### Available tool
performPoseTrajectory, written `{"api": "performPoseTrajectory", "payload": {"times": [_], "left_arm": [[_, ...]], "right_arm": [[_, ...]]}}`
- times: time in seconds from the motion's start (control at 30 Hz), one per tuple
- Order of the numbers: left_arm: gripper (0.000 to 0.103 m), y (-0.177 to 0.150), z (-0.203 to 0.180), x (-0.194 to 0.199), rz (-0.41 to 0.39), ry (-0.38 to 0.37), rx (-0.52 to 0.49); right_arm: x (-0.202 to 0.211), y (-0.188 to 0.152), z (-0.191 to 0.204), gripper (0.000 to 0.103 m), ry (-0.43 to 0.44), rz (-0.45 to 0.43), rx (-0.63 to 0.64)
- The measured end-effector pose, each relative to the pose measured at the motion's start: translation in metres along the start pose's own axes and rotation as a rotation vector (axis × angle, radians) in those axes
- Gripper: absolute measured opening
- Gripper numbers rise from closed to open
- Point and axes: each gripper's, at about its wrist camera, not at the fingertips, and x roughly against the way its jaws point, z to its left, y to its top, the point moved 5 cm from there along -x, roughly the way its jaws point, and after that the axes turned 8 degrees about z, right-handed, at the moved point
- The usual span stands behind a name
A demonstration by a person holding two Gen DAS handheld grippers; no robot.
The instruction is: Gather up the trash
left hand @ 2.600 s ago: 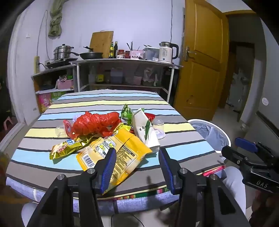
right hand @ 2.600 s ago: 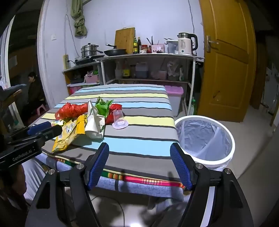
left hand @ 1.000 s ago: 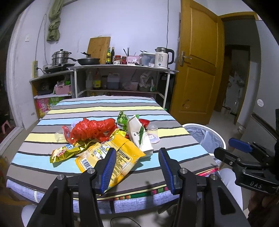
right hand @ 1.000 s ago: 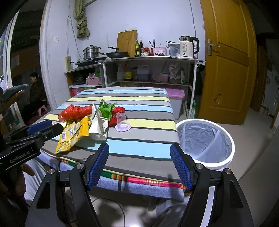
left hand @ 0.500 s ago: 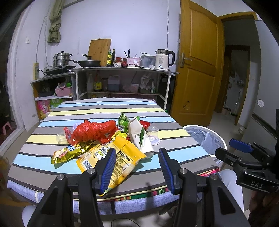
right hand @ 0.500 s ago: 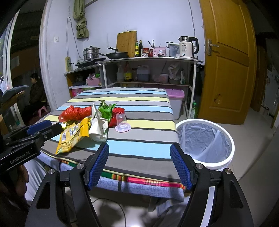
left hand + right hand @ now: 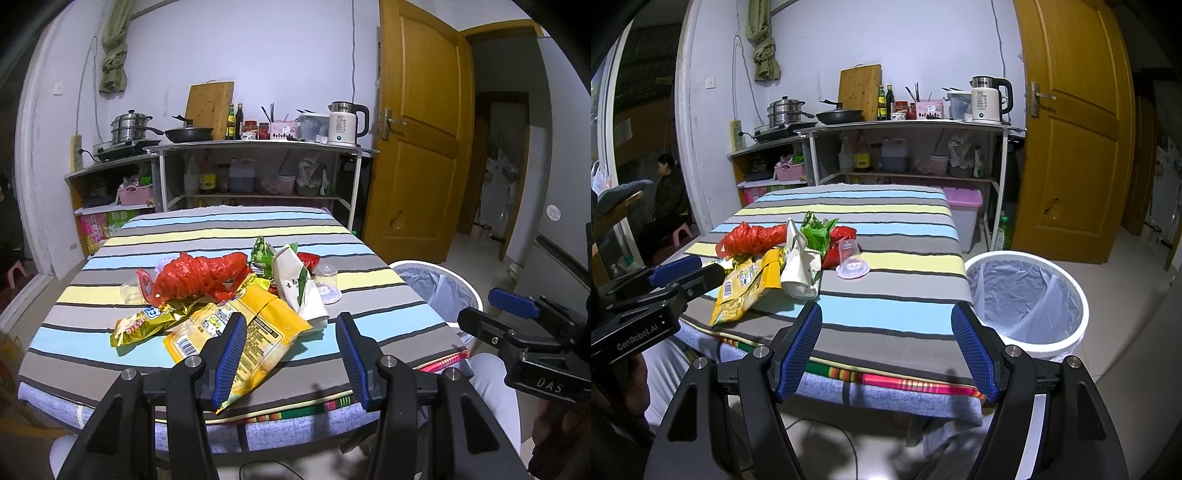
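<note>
A heap of litter lies on the striped-cloth table (image 7: 207, 236), toward its near left part, and nothing has been lifted yet. In the left wrist view the left gripper (image 7: 290, 345) hovers short of the near table edge with its blue-padded jaws apart and empty; the large yellow crinkly snack bag (image 7: 255, 332) lies just beyond, at about 11 o'clock from the gap, its near corner hanging over the edge. At 12 o'clock of that bag sits the crumpled red plastic bag (image 7: 201, 277), with a gold foil wrapper (image 7: 144, 323) at 9 o'clock, a white-and-green paper pouch (image 7: 297, 284) at 2 o'clock, a green wrapper (image 7: 262, 253) behind it, and a clear plastic cup lying tipped (image 7: 327, 282) at 3 o'clock of the pouch. The right gripper (image 7: 886, 349) also has its jaws wide apart and empty, over the near table edge, with the white bin lined with a pale blue bag (image 7: 1025, 299) on the floor at about 2 o'clock from it, close beside the table. All this trash looks feather-light, soft and slippery: film and foil will crumple and slide rather than resist, so a pinch on a free edge or a bunched fold should hold best, likely the yellow bag's overhanging corner. The cup looks thin and easily crushed or rolled, and is probably best taken across its wall near the rim.
</note>
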Motion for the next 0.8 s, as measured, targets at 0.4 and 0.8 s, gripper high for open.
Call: {"api": "performPoseTrajectory", "payload": {"times": [0.4, 0.8], "left_arm": [[0.050, -0.0010, 0.0000, -0.0021, 0.004, -0.009, -0.007], [0.050, -0.0013, 0.0026, -0.0039, 0.008, -0.005, -0.007]], "right_arm": [[-0.0004, -0.0010, 0.0006, 0.073, 0.000, 0.002, 0.000], [-0.0072, 0.0016, 0.0036, 0.073, 0.004, 0.021, 0.004]]}}
